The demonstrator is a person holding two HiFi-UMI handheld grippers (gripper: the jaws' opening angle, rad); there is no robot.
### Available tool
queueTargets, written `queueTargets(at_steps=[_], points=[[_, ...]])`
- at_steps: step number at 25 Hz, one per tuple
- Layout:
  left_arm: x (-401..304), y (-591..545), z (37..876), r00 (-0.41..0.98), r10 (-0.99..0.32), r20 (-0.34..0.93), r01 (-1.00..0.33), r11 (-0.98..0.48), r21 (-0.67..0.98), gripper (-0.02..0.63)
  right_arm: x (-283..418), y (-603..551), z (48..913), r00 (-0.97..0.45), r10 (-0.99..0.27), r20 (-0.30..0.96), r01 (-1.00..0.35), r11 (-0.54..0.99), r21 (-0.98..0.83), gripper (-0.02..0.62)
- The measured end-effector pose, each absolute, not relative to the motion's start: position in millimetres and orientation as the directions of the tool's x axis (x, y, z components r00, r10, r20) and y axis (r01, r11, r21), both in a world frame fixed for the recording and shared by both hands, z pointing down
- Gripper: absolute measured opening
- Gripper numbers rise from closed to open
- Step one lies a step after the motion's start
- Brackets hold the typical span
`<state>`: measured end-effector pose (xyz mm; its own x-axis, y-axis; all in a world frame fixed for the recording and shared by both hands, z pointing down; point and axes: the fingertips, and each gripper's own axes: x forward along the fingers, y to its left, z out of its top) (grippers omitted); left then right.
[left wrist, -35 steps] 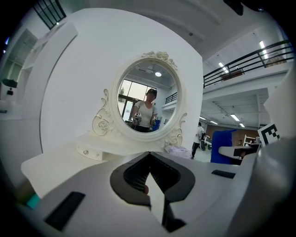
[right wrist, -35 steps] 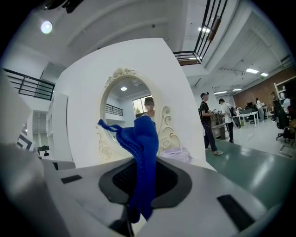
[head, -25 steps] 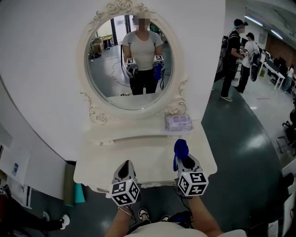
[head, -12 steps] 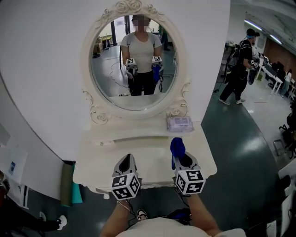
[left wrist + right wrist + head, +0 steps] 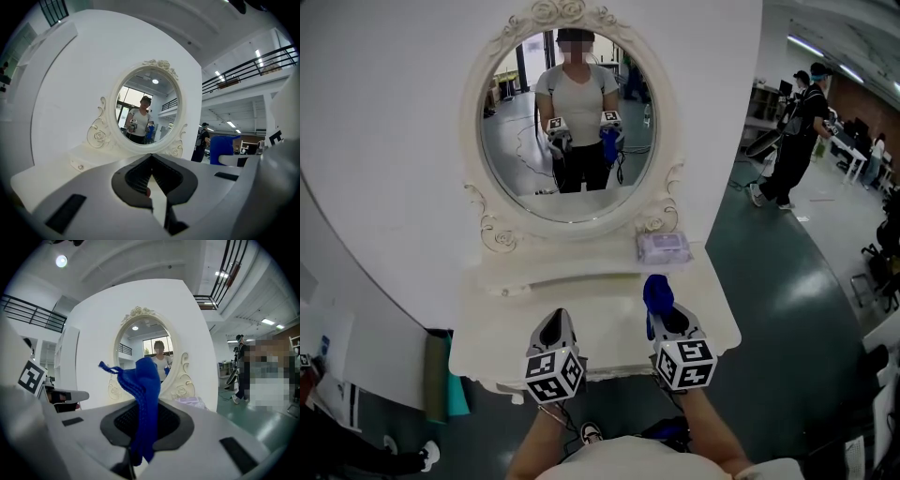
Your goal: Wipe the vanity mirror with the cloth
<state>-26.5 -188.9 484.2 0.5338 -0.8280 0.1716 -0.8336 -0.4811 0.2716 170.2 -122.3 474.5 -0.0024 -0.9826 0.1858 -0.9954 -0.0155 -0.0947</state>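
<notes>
Indoors, a glossy dark green floor (image 5: 787,272) stretches through an open hall to the right of a smooth white wall (image 5: 394,141); one person (image 5: 795,131) in dark clothes stands there, well away from the furniture. Against the wall stands a single cream-painted table (image 5: 581,309), its top bare and matt, its front edge gently scalloped. On it rises the one oval vanity mirror (image 5: 511,141), set in a carved frame (image 5: 565,13) of scrolls and roses. The glass reflects a figure in a white top holding both tools. One soft, pale lilac pack of wipes (image 5: 663,247) lies at the table's back right corner, just beside the foot of the frame.

Two grey plastic tools hang over the table's front edge. The left hand-held gripper (image 5: 553,330) (image 5: 151,176) has its ribbed black pads drawn together, with nothing between them. The right hand-held gripper (image 5: 666,317) (image 5: 143,427) is clamped on the one cloth (image 5: 657,292) (image 5: 143,380), a deep blue knitted piece bunched upright above the jaws, clear of the mirror.
</notes>
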Motion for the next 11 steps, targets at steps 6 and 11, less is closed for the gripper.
queueTargets(at_steps=[6,11], points=[[-32.7,-189.2,486.5,0.531,-0.829,0.175,-0.834,-0.475,0.281,0.005,163.8,-122.0,475.1,-0.004,-0.981,0.193,-0.996,-0.012,-0.087,0.066],[-39.9,-193.5,485.3,0.532,-0.828,0.177,-0.835,-0.479,0.269,0.006,155.7,-127.6,475.4,-0.004,-0.982,0.187,-0.996,-0.013,-0.091,0.066]])
